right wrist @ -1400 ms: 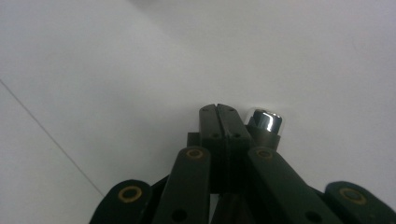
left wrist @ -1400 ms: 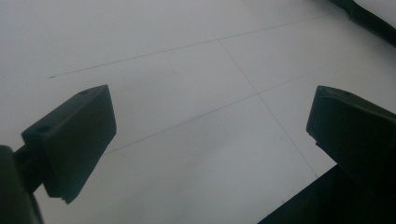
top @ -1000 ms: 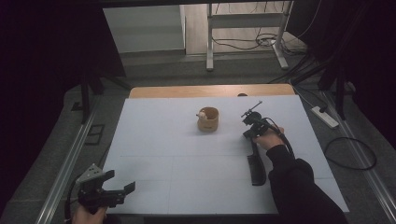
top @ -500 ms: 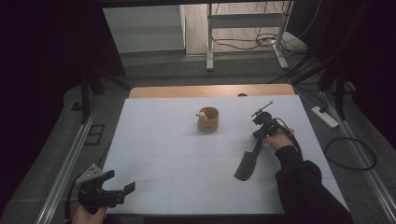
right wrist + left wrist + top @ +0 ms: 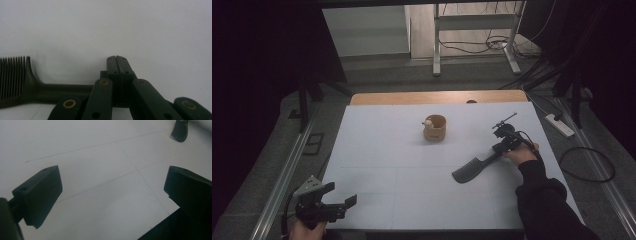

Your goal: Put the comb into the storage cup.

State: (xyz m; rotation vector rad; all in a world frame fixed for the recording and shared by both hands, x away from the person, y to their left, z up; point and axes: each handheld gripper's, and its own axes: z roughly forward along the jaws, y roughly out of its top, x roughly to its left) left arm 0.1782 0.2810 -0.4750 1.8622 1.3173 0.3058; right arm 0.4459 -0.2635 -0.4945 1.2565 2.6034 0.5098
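Observation:
A black comb (image 5: 471, 170) lies slantwise on the white tabletop (image 5: 387, 165), its toothed head toward the lower left. My right gripper (image 5: 495, 152) is shut on the comb's handle (image 5: 62, 91); its jaws meet in the right gripper view (image 5: 116, 60), with the teeth (image 5: 12, 75) at the left. My left gripper (image 5: 340, 206) sits at the table's near left corner, jaws wide apart (image 5: 112, 187) over bare surface. The comb's head (image 5: 180, 131) shows far off in that view.
A small wooden cup (image 5: 435, 129) with a pale object at its rim stands mid-table, up and left of the comb. A wooden strip (image 5: 437, 96) runs along the far edge. A power strip (image 5: 559, 125) and cables lie on the floor to the right.
The comb has swung from pointing toward the near edge to pointing lower left, and the right hand has shifted rightward. The left gripper has stayed put.

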